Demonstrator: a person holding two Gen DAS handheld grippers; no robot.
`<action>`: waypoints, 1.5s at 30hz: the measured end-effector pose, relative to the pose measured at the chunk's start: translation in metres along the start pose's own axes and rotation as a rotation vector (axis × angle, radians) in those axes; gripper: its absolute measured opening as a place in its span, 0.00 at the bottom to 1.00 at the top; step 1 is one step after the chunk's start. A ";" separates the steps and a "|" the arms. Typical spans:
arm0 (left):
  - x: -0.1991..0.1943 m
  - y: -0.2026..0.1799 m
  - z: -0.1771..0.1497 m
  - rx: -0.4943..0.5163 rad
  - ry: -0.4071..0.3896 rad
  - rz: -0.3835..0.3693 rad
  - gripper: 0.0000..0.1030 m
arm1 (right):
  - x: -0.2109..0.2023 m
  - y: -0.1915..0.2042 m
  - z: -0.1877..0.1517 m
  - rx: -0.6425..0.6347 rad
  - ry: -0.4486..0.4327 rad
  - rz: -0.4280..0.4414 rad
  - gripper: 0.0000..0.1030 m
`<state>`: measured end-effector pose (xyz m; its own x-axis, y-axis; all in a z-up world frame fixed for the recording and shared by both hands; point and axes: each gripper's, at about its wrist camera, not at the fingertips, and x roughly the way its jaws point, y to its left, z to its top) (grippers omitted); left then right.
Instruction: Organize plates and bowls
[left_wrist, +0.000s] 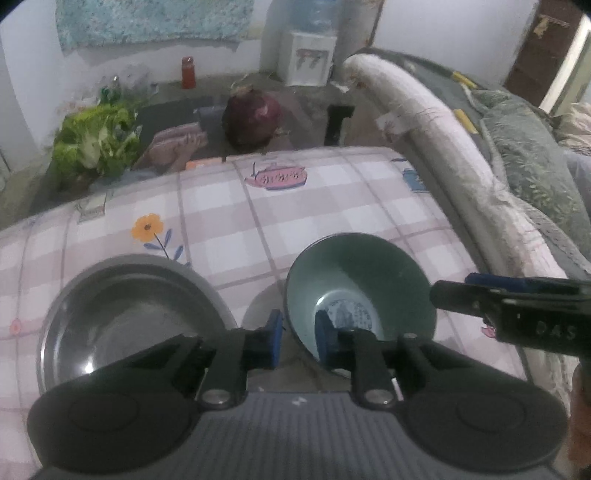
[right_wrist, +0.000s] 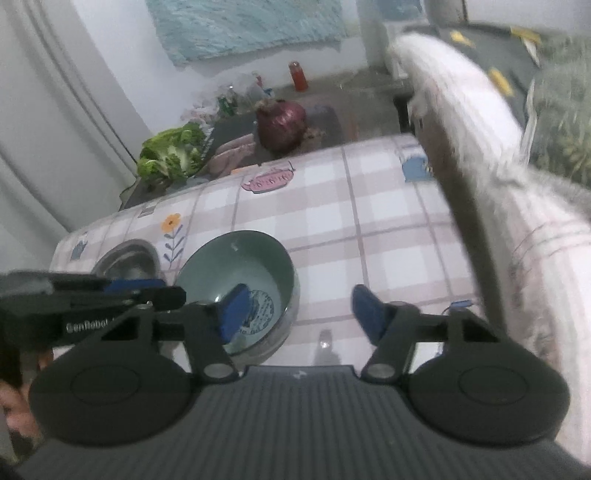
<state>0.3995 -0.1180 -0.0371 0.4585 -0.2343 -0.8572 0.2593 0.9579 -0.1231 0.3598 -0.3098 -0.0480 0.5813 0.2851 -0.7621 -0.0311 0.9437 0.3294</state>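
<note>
Left gripper (left_wrist: 297, 341) pinches the green bowl's (left_wrist: 369, 273) near rim; right gripper (right_wrist: 295, 314) half-open astride its other side, steel bowl (left_wrist: 129, 314) beside, table's (left_wrist: 295, 221) near edge.

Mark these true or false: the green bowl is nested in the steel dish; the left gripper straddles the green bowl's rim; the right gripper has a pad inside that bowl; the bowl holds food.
1. The green bowl is nested in the steel dish. False: they sit side by side, apart, on the checked cloth.
2. The left gripper straddles the green bowl's rim. True.
3. The right gripper has a pad inside that bowl. True; its other pad stands well outside.
4. The bowl holds food. False: it is empty, with a printed mark on its bottom.
</note>
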 end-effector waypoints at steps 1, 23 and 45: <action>0.003 0.001 0.000 -0.011 0.010 -0.005 0.18 | 0.004 -0.001 0.001 0.008 0.005 0.008 0.48; 0.007 -0.007 -0.018 -0.071 0.075 -0.100 0.19 | 0.014 -0.010 -0.015 -0.058 0.081 0.003 0.17; 0.023 -0.025 -0.021 -0.034 0.079 -0.008 0.17 | 0.032 -0.010 -0.021 0.005 0.090 0.019 0.18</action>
<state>0.3855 -0.1441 -0.0642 0.3875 -0.2298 -0.8928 0.2333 0.9614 -0.1461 0.3620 -0.3068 -0.0877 0.5053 0.3171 -0.8026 -0.0374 0.9372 0.3467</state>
